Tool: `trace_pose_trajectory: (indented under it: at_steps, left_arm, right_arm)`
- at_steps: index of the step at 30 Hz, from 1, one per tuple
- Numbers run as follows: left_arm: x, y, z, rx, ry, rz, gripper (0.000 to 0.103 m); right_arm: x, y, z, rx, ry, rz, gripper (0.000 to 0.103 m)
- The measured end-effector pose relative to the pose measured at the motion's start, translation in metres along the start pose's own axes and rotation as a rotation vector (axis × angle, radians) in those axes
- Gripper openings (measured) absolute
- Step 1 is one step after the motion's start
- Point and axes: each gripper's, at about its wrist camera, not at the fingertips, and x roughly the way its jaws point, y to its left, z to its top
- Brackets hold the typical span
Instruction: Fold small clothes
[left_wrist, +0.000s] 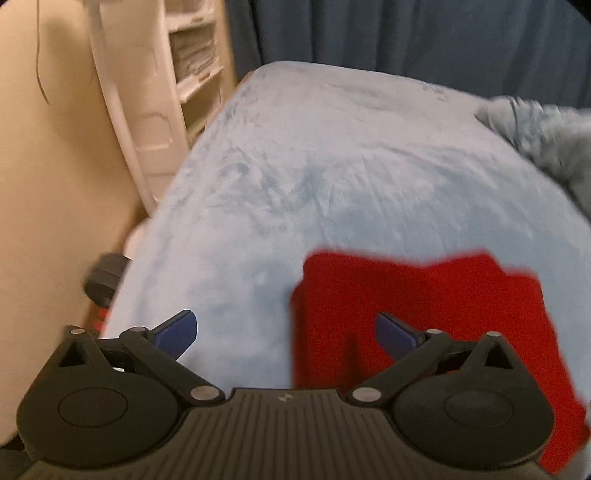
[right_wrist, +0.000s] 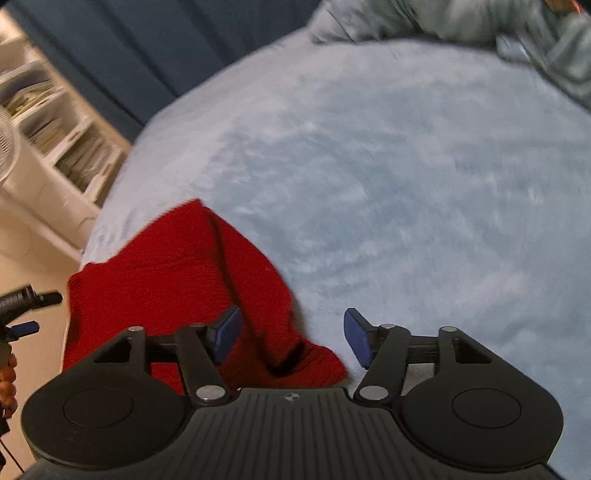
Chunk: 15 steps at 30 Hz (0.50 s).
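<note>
- Red knit garment (left_wrist: 424, 306) lies folded flat on the pale blue fleece blanket (left_wrist: 332, 166), near the blanket's front edge.
- Left wrist view: garment sits right of centre. Long axis roughly across the frame, top edge stepped, one layer over another on the left side. Motion blur; can't tell neck end from hem.
- Right wrist view: same garment (right_wrist: 177, 280) at lower left, a dark fold crease running diagonally from the upper corner down toward the gripper. One corner points toward the white shelf unit (right_wrist: 70, 147).
- Left gripper (left_wrist: 286, 332): fingers spread wide, nothing between them. Right-hand pad (left_wrist: 395, 334) is over the red fabric, left-hand pad over bare blanket. Contact with the cloth not discernible.
- Right gripper (right_wrist: 291, 336): fingers apart, nothing clamped. Left-hand pad (right_wrist: 227, 334) over the garment's edge, the other over blanket.
- Crumpled grey-green cloth (right_wrist: 480, 22) at the blanket's far side, well apart from the red piece.
- Dark blue curtain (left_wrist: 406, 33) behind the blanket.
</note>
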Motion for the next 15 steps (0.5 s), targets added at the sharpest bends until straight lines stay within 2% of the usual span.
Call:
trace_pose_trajectory:
  at_steps: [3,5,6,8,10,12,15]
  left_arm:
    - [-0.027,-0.009,-0.035,0.024,0.013,-0.003,0.103]
    - [-0.034,-0.016,-0.06,0.015,0.042,-0.003,0.103]
    - [-0.033,-0.019,-0.07,0.015,0.059,0.007,0.103]
    - [-0.026,-0.021,-0.092,-0.008,0.092,0.056,0.103]
    - [-0.027,-0.014,-0.104,-0.059,0.092,0.076,0.103]
    - [-0.035,-0.007,-0.107,-0.078,0.106,0.091,0.103]
    - [-0.056,0.001,-0.109,-0.042,0.106,0.151,0.103]
  right_arm:
    - [-0.018,0.019,-0.007,-0.084,-0.026,0.049,0.072]
    - [-0.021,0.035,-0.017,-0.176,-0.034,0.077,0.08]
    - [-0.018,0.041,-0.022,-0.216,-0.027,0.074,0.081]
    - [-0.003,0.048,-0.034,-0.291,0.023,0.05,0.082]
    - [0.012,0.049,-0.048,-0.373,0.059,-0.033,0.084]
    - [0.012,0.046,-0.055,-0.409,0.091,-0.079,0.085]
    - [-0.004,0.037,-0.059,-0.425,0.117,-0.121,0.083]
